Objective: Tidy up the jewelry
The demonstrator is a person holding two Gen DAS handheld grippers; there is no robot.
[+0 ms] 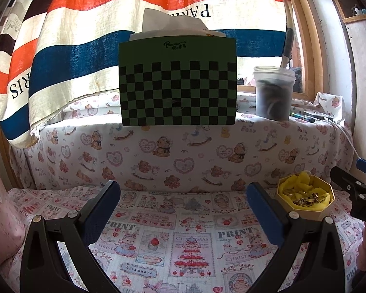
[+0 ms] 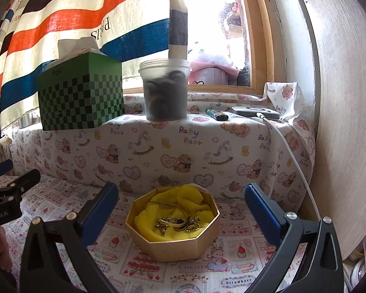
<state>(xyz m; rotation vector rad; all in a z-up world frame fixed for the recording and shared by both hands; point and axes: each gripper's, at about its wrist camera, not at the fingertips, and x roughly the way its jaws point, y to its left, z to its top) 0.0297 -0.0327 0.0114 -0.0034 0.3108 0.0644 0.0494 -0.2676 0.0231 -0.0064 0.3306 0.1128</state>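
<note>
A gold octagonal box (image 2: pixel 183 244) lined with yellow cloth (image 2: pixel 190 197) sits on the printed tablecloth. Gold jewelry (image 2: pixel 178 222) lies tangled inside it. My right gripper (image 2: pixel 181 210) is open and empty, its blue pads on either side of the box, just in front of it. My left gripper (image 1: pixel 183 207) is open and empty over bare cloth, to the left of the box (image 1: pixel 312 210), whose jewelry (image 1: pixel 305 200) shows there too. The right gripper shows at the right edge of the left wrist view (image 1: pixel 353 185).
A raised ledge behind holds a green checkered tissue box (image 2: pixel 80 97), a lidded plastic jar (image 2: pixel 164 90), a lighter (image 2: pixel 217 114) and a grey device (image 2: pixel 256 112) with a white cable (image 2: pixel 295 156). A striped curtain hangs behind. A wall stands at the right.
</note>
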